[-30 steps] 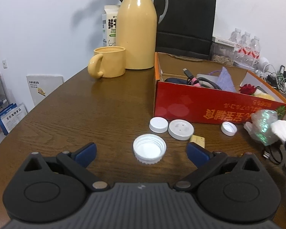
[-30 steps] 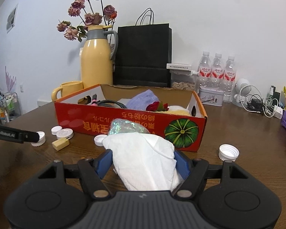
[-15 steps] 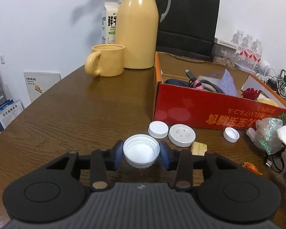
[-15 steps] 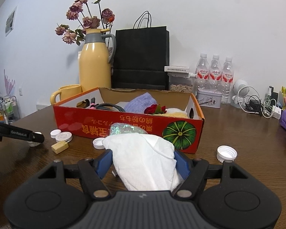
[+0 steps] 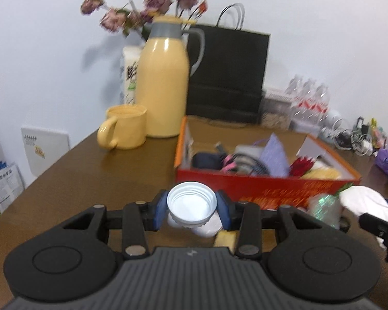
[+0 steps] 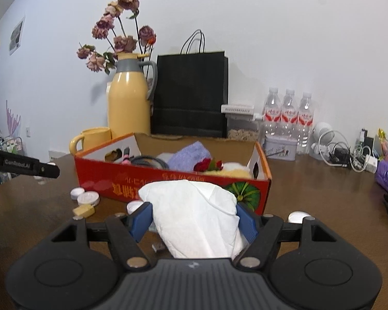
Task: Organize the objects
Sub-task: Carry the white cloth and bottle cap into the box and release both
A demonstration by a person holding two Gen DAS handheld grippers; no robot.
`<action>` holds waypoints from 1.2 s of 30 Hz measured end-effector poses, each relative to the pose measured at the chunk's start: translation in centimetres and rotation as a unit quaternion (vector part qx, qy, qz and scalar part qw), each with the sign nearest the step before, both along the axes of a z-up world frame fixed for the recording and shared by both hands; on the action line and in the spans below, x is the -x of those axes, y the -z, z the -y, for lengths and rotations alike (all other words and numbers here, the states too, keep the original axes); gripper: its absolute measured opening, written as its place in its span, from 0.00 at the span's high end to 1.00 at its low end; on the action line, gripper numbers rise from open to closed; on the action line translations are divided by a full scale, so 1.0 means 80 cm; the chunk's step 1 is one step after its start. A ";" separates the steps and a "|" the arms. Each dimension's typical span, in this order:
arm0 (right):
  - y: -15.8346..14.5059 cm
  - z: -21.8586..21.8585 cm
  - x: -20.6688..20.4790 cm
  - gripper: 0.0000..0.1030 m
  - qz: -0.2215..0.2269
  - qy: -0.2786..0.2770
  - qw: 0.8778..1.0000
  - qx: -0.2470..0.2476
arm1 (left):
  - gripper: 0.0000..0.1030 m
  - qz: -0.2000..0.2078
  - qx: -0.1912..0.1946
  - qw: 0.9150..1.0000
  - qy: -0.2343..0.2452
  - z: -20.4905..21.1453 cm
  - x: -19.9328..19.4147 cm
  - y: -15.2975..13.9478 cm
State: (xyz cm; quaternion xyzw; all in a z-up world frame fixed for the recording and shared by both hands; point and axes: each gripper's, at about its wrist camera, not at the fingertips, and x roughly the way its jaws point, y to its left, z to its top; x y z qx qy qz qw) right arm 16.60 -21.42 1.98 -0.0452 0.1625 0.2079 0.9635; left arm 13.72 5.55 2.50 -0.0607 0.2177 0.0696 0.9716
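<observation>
Table (image 6: 323,206) dark wood, white wall; left tool (image 5: 191,208) clamps cap (image 5: 192,204), right tool (image 6: 192,218) clamps tissue (image 6: 194,211).

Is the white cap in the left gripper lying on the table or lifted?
Lifted. The white cap sits clamped between the left gripper's blue fingers, above the table.

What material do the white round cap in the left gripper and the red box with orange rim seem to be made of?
White round cap: most likely moulded plastic, smooth and slightly glossy, with thread rings inside and a ribbed outer edge. Red box with orange rim: printed cardboard, judging by its plain brown inner wall, cut-out hand holes and thin folded edges; the printed outside looks faintly shiny.
</observation>
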 end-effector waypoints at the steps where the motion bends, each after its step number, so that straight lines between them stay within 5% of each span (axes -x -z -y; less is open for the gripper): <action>1: -0.003 0.000 0.000 0.33 0.003 0.000 1.000 -0.002 | 0.60 0.005 -0.001 1.000 0.004 0.004 -0.002 -0.005; 21: -0.055 -0.043 -0.123 0.33 0.036 0.013 0.999 -0.027 | 0.60 0.037 -0.001 0.999 0.023 0.055 -0.132 -0.036; 36: -0.018 -0.054 -0.213 0.33 -0.012 0.030 0.999 -0.013 | 0.60 -0.006 0.005 1.000 0.010 0.051 -0.223 0.001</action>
